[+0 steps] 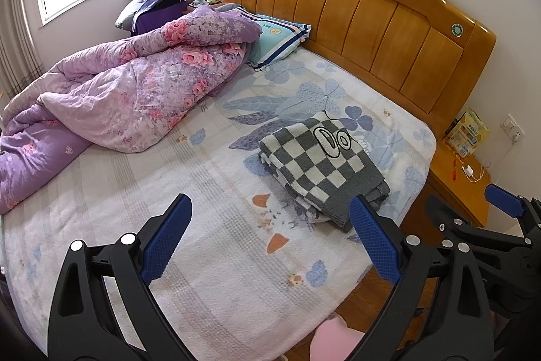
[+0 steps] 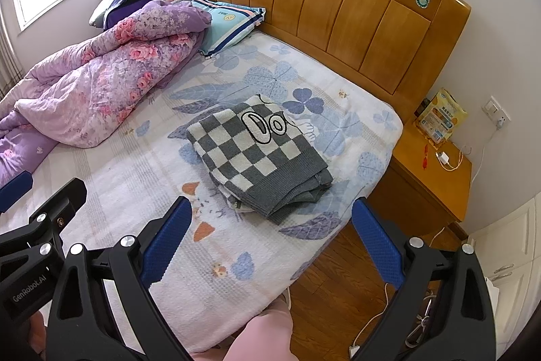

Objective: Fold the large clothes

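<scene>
Folded already: checkered sweater, grey and white squares with a cartoon-eye patch, lying in a flat stack on the bed, on the side toward the nightstand and short of the wooden headboard. Resting on a white sheet printed with blue leaves, well apart from the crumpled purple floral quilt heaped along the window side. Striped blue pillow tucked between quilt and headboard.

Left gripper: blue-padded fingers spread wide, holding nothing, hanging above the near part of the sheet, short of the sweater's near edge. Right gripper: spread just as wide, empty too, poised over the near corner of the bed with the sweater showing between its fingers and wooden floor under the right-hand one. Neither touching the cloth. Both side by side, each showing at the edge of the other's view.

Yellow packet propped on the nightstand beside a white charger with its cable.
</scene>
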Action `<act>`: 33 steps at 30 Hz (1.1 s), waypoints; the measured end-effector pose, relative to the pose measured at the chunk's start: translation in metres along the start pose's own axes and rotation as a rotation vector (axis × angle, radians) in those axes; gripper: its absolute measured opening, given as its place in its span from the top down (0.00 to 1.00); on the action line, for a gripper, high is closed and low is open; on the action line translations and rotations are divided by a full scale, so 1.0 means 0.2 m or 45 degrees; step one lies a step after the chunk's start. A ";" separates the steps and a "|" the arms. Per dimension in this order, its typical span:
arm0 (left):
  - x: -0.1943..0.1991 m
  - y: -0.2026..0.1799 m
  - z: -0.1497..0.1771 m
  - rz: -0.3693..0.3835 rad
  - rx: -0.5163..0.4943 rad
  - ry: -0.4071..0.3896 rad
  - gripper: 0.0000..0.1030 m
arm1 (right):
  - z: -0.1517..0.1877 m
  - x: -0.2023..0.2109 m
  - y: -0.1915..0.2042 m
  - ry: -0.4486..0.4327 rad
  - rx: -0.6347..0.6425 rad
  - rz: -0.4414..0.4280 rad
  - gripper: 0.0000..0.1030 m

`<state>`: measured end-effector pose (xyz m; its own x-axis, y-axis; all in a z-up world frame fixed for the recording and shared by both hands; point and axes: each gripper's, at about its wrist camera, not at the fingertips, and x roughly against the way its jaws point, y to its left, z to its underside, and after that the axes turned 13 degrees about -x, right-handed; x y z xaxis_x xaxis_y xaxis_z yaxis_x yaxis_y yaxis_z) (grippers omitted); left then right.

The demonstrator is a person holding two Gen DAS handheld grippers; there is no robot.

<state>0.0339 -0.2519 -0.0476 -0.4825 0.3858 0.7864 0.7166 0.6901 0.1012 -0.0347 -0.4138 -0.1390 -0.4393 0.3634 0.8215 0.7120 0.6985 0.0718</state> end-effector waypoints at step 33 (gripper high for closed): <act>-0.06 0.01 0.06 0.024 0.016 0.045 0.08 | -0.04 -0.08 0.06 0.023 0.025 0.012 0.10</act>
<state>0.0353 -0.2490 -0.0641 -0.4512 0.3770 0.8089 0.7189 0.6906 0.0791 -0.0141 -0.4166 -0.1462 -0.4227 0.3590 0.8322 0.7051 0.7071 0.0531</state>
